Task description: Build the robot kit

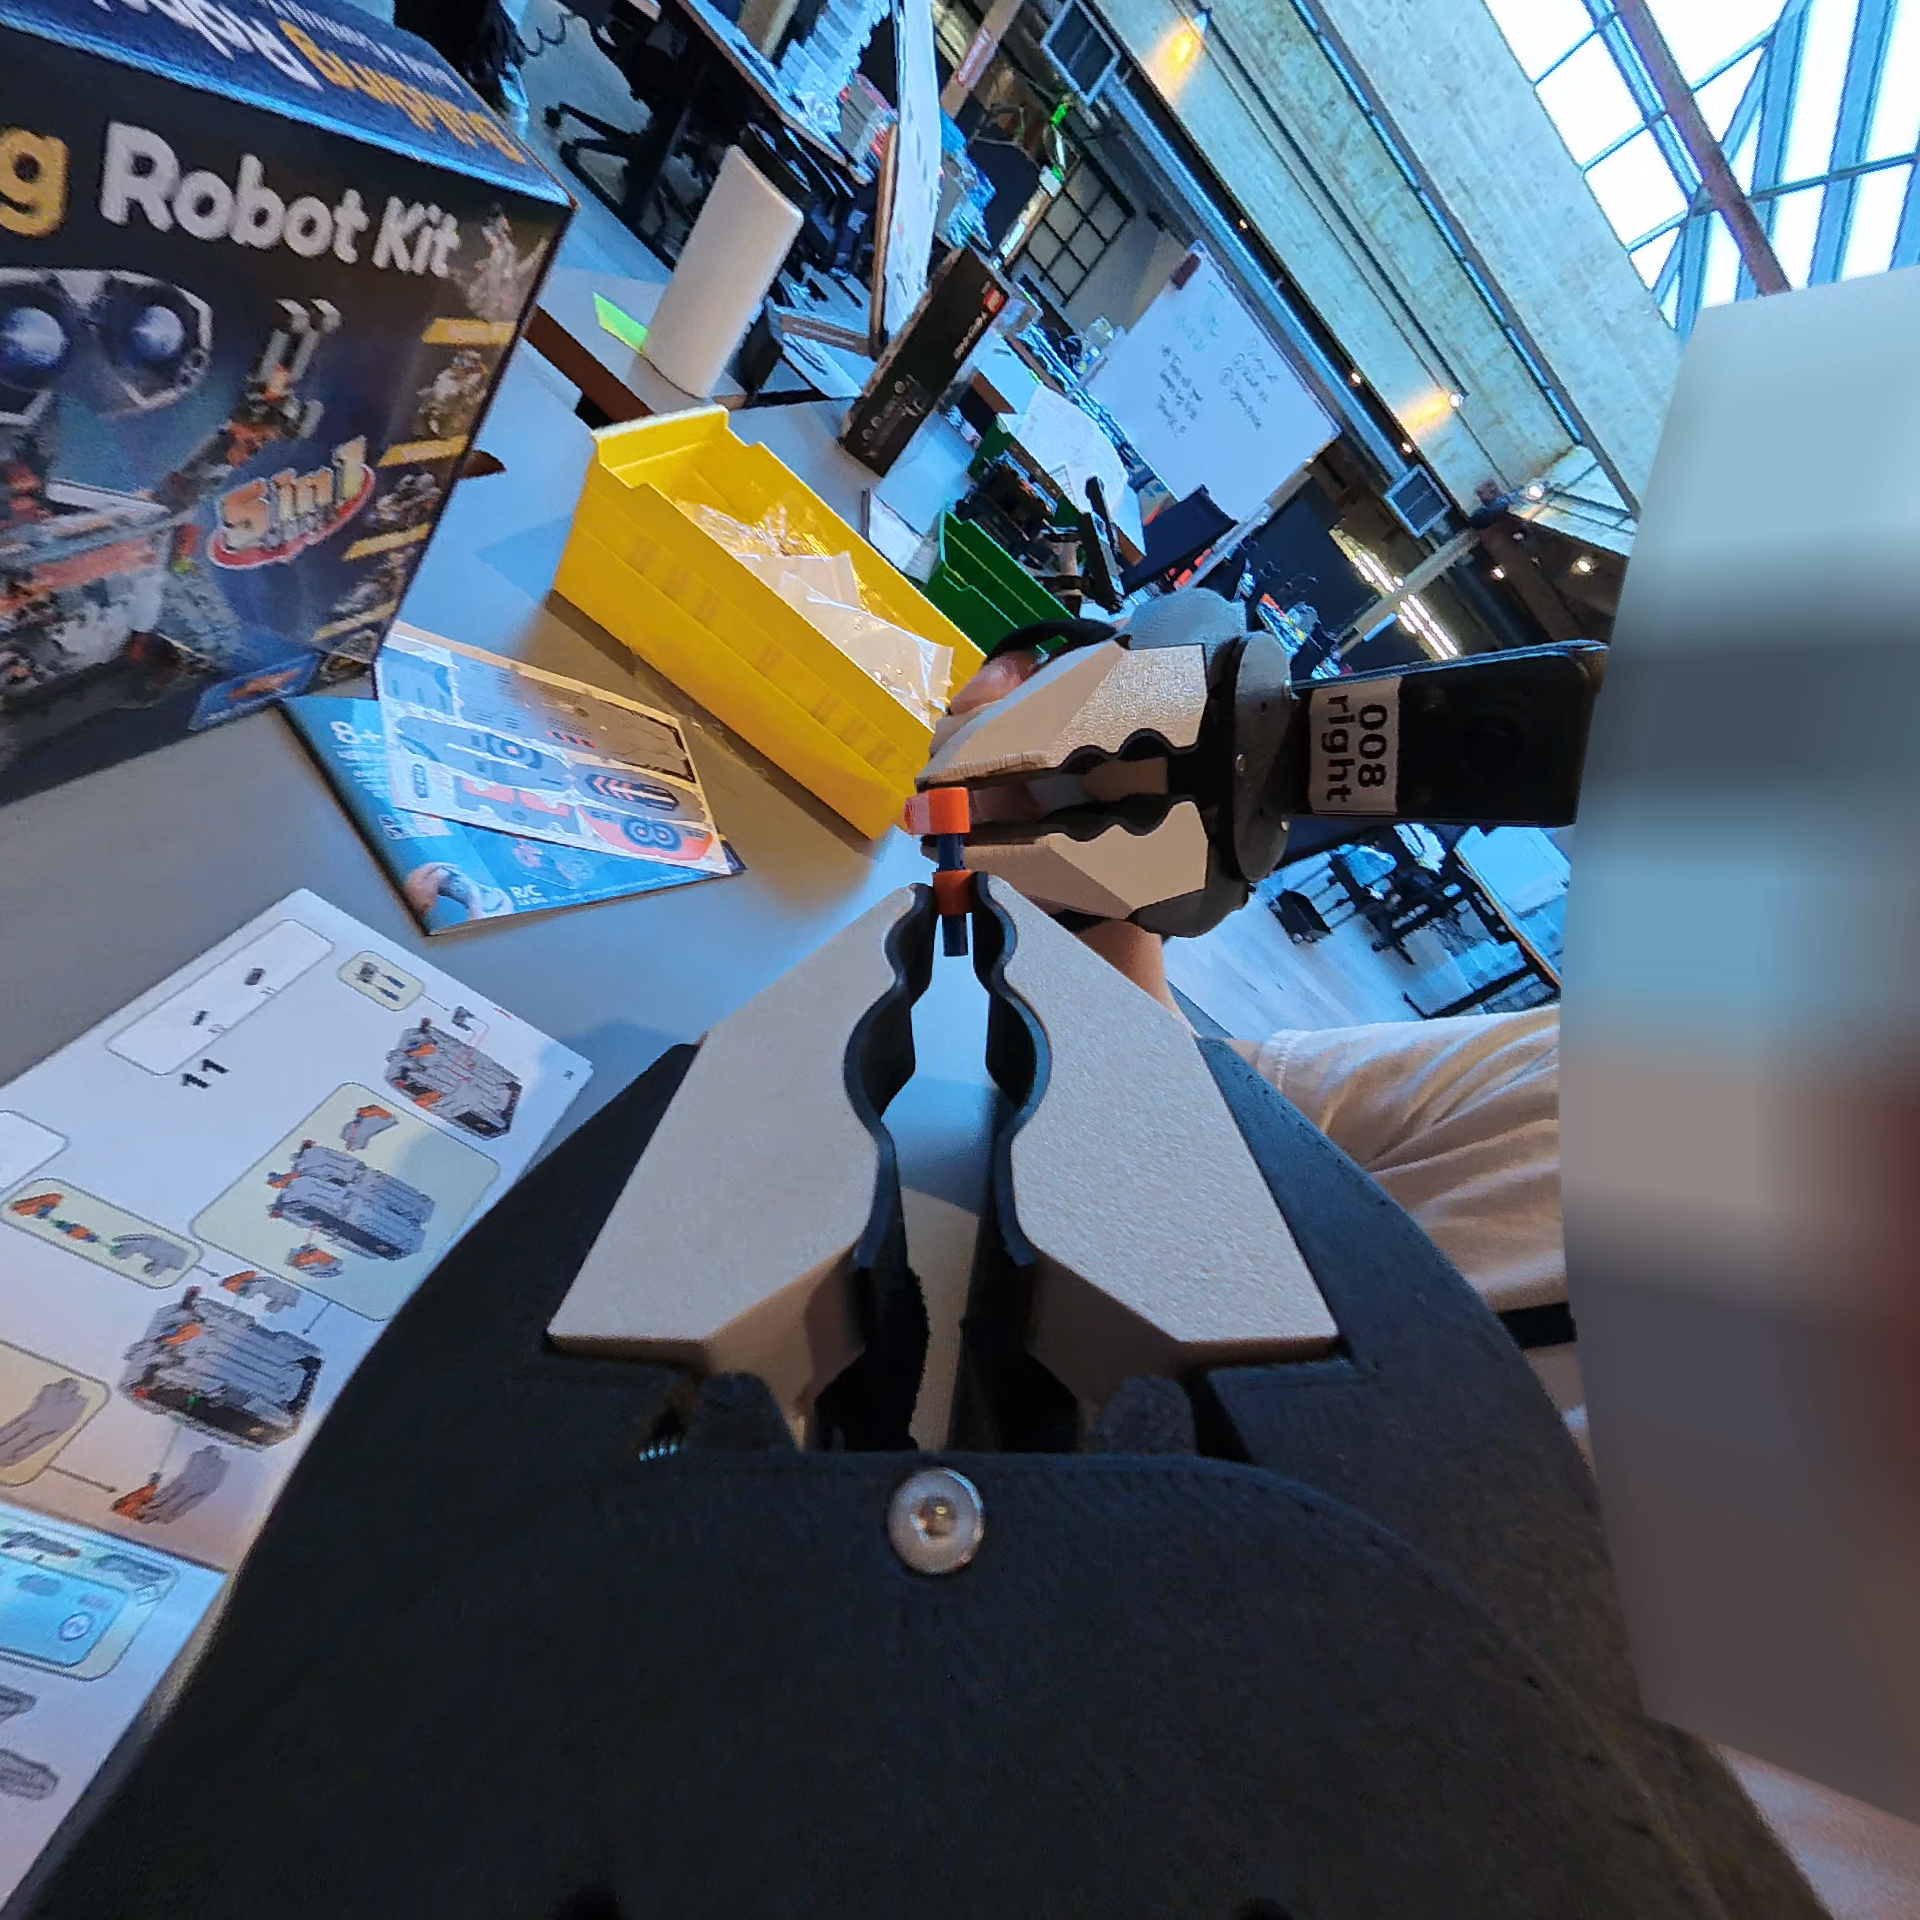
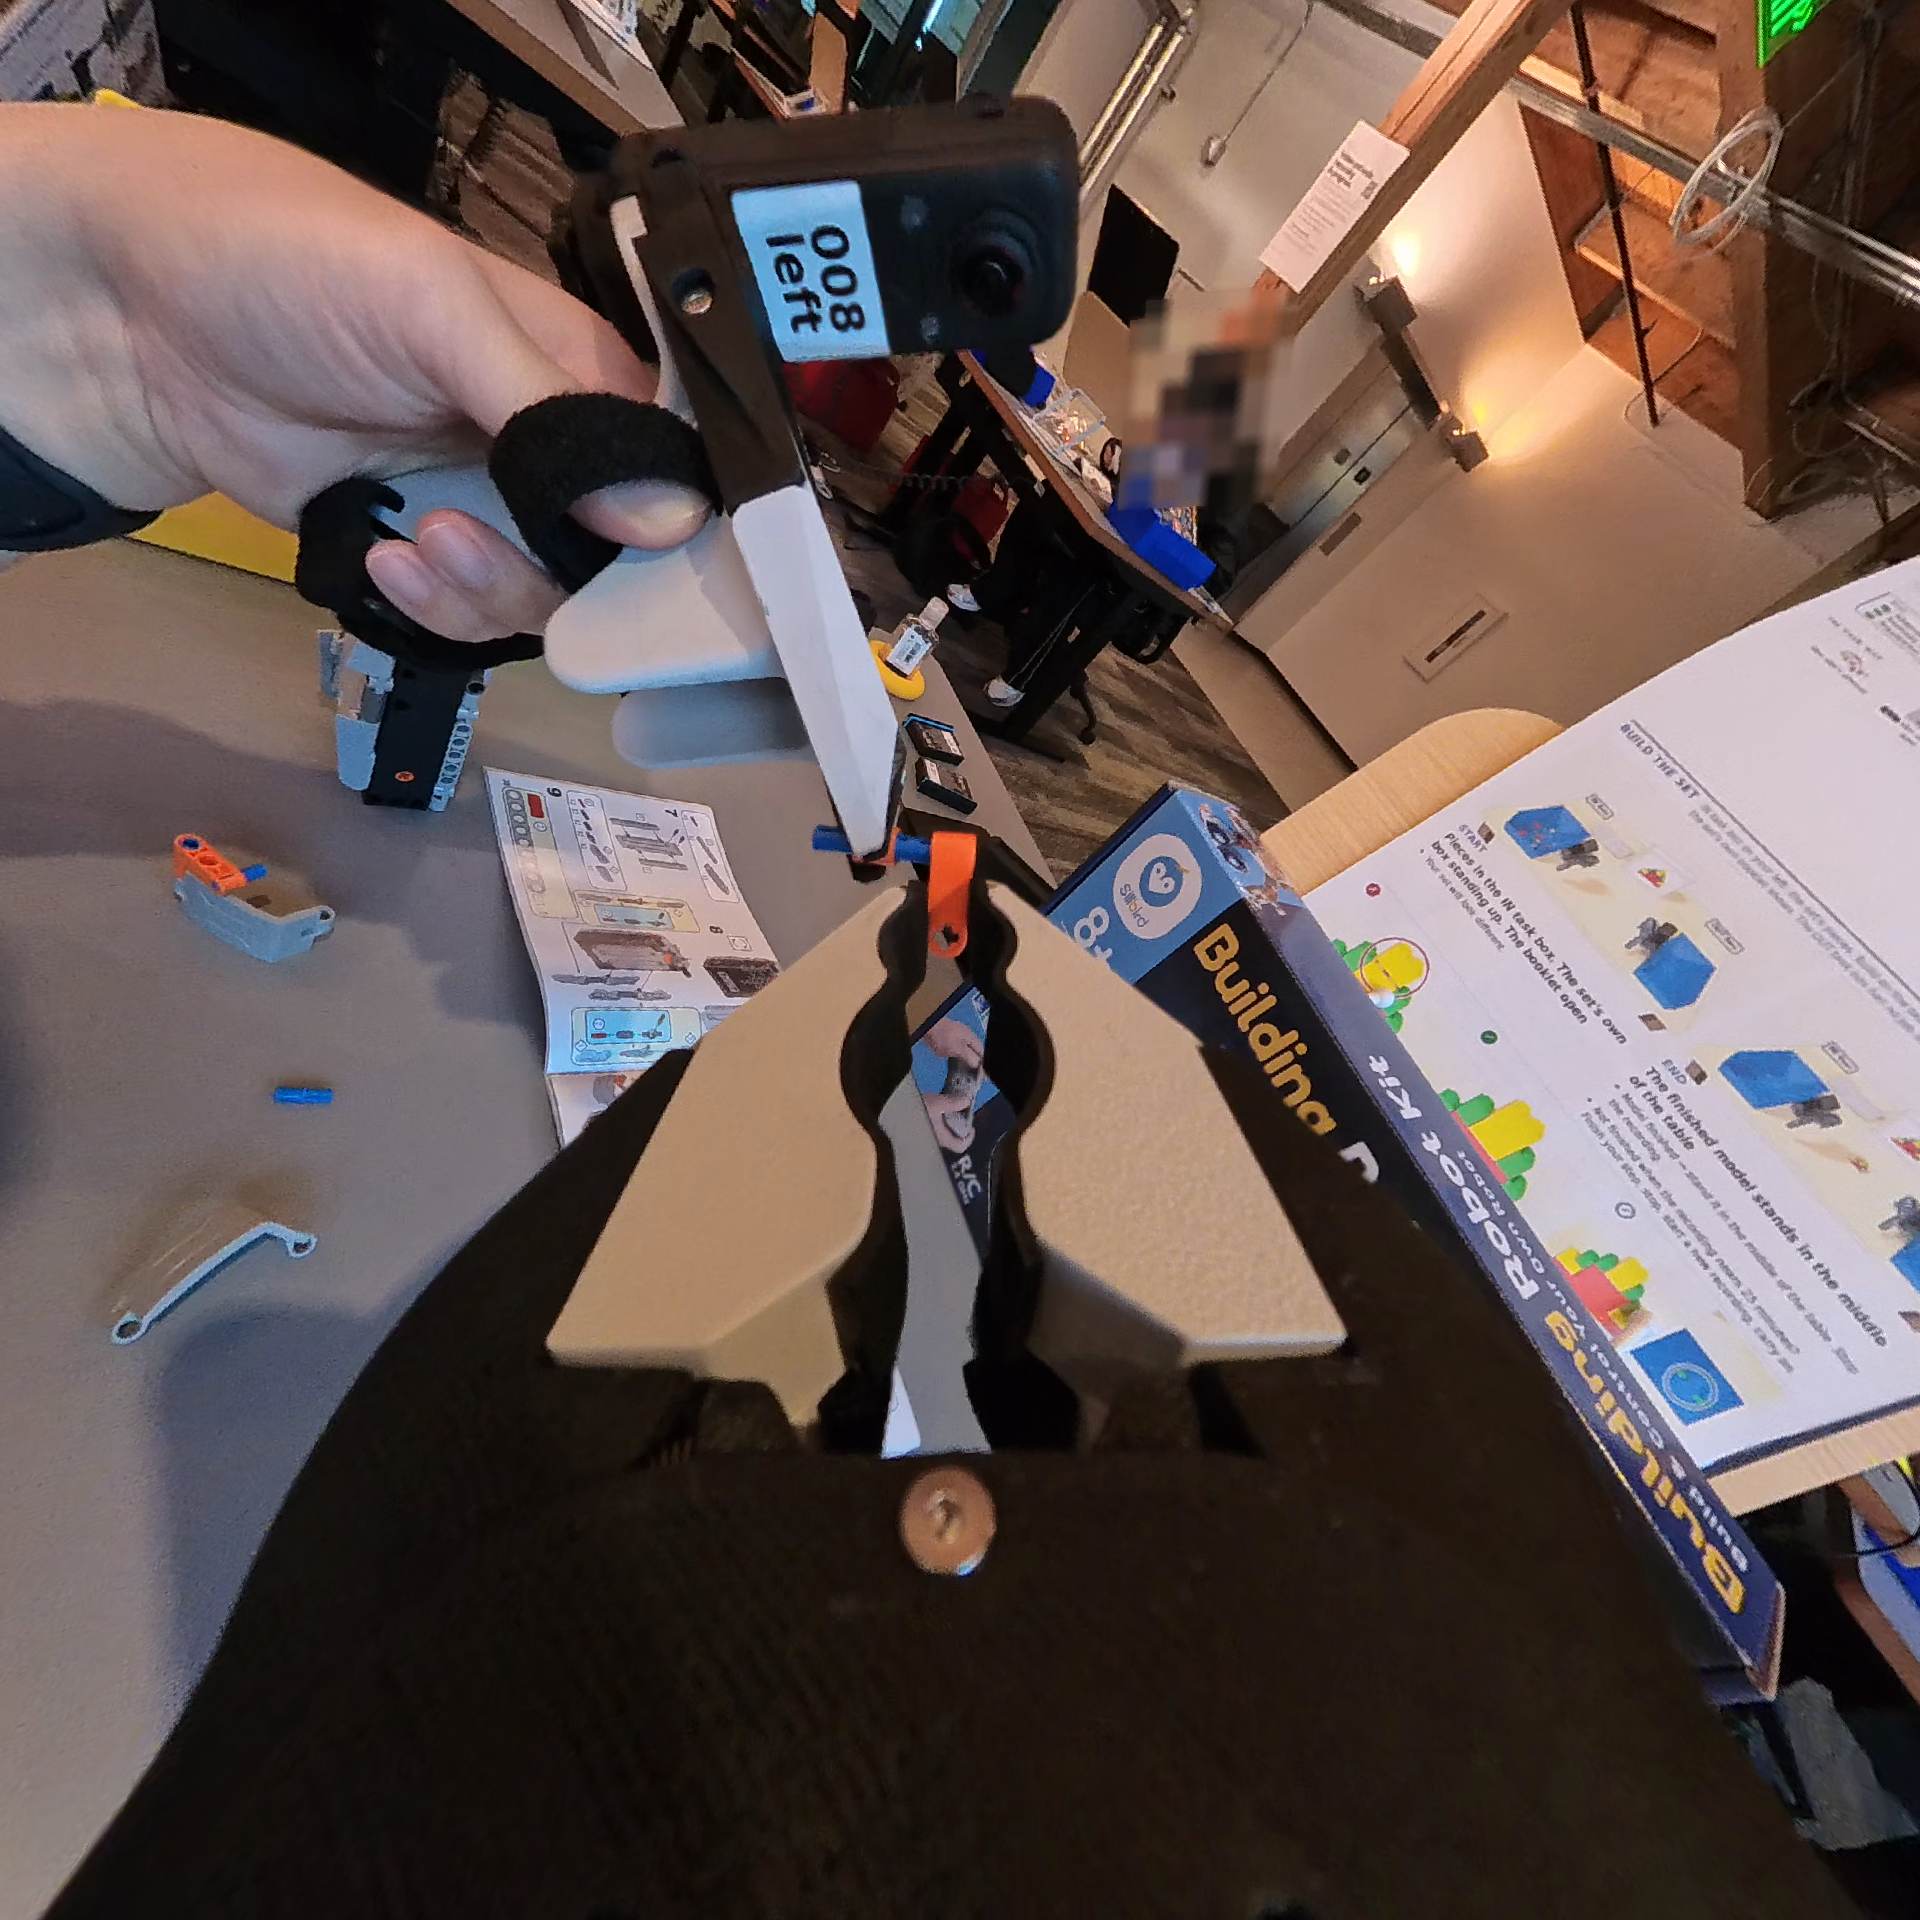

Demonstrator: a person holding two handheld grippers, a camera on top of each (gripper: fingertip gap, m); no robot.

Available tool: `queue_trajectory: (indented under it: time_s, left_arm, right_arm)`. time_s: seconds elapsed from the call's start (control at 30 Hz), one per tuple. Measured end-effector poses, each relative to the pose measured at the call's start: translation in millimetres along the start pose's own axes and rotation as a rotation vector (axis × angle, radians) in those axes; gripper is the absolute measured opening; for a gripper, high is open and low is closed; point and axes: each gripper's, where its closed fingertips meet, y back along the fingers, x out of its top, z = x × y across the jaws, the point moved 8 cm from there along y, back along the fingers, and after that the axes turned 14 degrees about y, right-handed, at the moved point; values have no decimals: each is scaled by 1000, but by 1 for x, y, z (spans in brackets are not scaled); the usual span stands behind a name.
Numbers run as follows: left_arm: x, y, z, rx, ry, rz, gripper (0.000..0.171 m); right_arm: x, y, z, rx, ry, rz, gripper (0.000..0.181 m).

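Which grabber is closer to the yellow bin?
Right. The right gripper, shut on an orange piece, hangs just beside the yellow bin's near corner. The left gripper, shut on the blue pin, sits slightly farther away.

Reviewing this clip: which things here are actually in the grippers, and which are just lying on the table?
In the grippers:
- left gripper: blue pin with orange bush
- right gripper: orange connector

Lying about:
- yellow bin
- kit box
- instruction sheet
- grey-and-orange part
- loose blue pin
- grey panel
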Motion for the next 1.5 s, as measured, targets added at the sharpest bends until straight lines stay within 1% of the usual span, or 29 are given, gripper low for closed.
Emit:
queue_trajectory:
  time_s: [0.13,0.27,0.43,0.6,0.77,1.17,1.5]
  left_arm:
    - [1,2,0,29,-12,19,5]
    - [3,5,0,27,-11,46,5]
    - [3,4,0,50,-25,36,5]
    - [1,2,-3,68,-24,14,5]
    - [-1,-1,-4,49,-1,-23,5]
    - [-5,-3,-6,34,20,-73,5]
    - [-6,-4,-17,50,75,-82,5]
  right_arm:
    - [0,-3,0,-13,-32,-16,7]
    - [1,-7,1,-40,-88,-18,7]
    - [3,-10,-1,-44,-102,-15,7]
    - [1,-9,-3,-28,-32,-46,7]
    - [-2,-3,-4,10,40,-48,7]
    - [-3,0,-7,45,107,-24,7]
    - [-17,-7,-9,111,-25,10,7]
